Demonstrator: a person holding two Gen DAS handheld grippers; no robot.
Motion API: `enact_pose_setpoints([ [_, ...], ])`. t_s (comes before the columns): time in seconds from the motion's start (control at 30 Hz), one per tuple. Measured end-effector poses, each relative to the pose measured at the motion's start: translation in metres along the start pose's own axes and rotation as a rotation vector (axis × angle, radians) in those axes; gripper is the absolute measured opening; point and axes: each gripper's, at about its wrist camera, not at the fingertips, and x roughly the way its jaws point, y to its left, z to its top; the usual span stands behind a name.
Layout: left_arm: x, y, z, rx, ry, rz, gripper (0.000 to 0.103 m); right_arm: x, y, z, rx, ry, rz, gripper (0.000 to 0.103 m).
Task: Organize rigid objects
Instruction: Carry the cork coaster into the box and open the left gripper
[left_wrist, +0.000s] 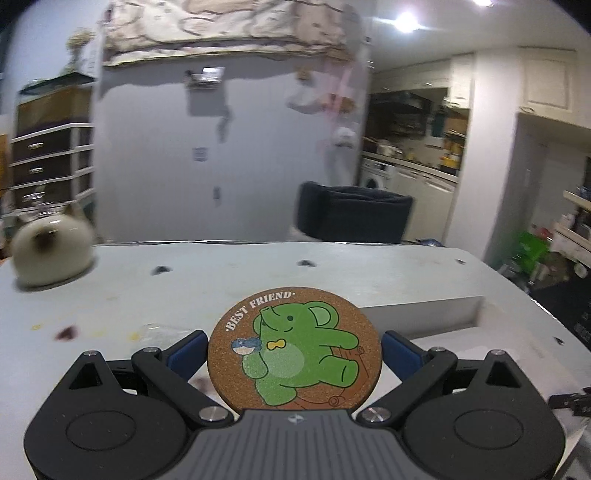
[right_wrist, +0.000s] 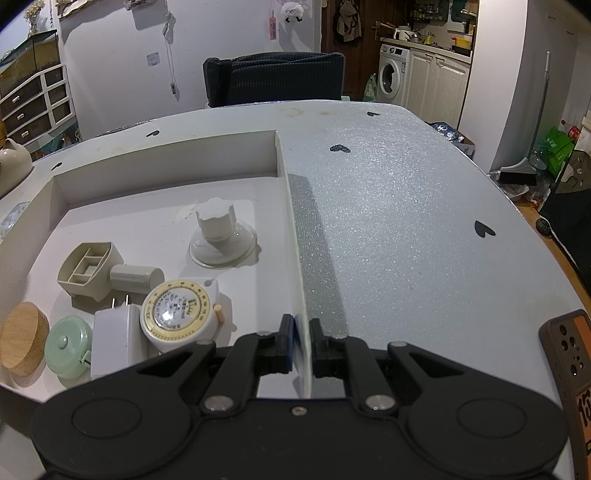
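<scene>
My left gripper (left_wrist: 294, 349) is shut on a round cork coaster (left_wrist: 294, 347) printed with a green elephant, held above the grey table (left_wrist: 184, 288). The white box (left_wrist: 424, 312) lies ahead to the right. In the right wrist view my right gripper (right_wrist: 302, 341) is shut on the right wall of the white box (right_wrist: 291, 221). Inside the box lie a suction-cup knob (right_wrist: 221, 236), a beige holder (right_wrist: 92, 271), a round tape measure (right_wrist: 177, 314), a white plug adapter (right_wrist: 114, 343), a mint pot (right_wrist: 68, 345) and a wooden lid (right_wrist: 24, 338).
A cream cat-shaped teapot (left_wrist: 51, 249) stands at the table's far left. A dark chair (right_wrist: 275, 77) sits behind the table. An orange and brown phone case (right_wrist: 570, 354) lies at the table's right edge. Black heart marks dot the table (right_wrist: 406, 221).
</scene>
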Motion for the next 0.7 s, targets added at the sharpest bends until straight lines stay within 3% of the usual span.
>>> enact_pose_setpoints([
  [0.23, 0.046, -0.048, 0.009, 0.065, 0.091, -0.105, 0.099, -0.001, -0.001, 0.0, 0.001, -0.002, 0.003, 0.01],
  [0.7, 0.109, -0.087, 0.003, 0.2, 0.259, -0.072, 0.099, -0.001, -0.003, -0.001, 0.008, -0.007, 0.015, 0.009],
])
